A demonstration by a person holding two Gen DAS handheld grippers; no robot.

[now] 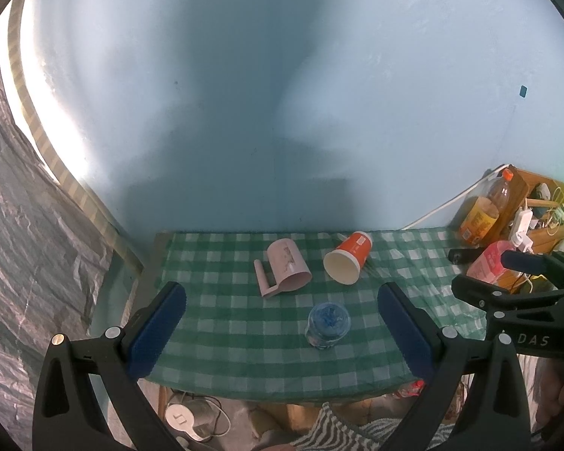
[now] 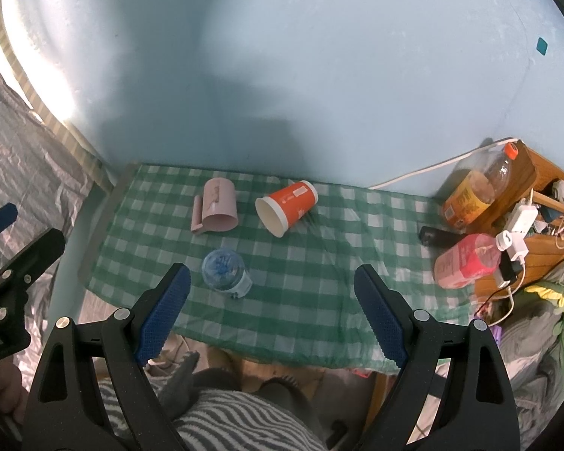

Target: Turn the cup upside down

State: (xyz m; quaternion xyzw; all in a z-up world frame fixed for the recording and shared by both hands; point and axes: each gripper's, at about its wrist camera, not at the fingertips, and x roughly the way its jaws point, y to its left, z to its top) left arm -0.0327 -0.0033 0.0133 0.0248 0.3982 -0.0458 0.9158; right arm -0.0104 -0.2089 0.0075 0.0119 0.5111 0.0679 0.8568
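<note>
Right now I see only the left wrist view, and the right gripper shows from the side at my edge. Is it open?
Observer: Yes. The right gripper is wide open and holds nothing.
Operator: What is nearest to it?
Observer: The clear plastic bottle, standing close to one fingertip. The orange paper cup lies on its side farther ahead.
Operator: Something pink is half hidden behind it for me.
Observer: A pink bottle, lying on its side at the right end of the green checked cloth.
</note>
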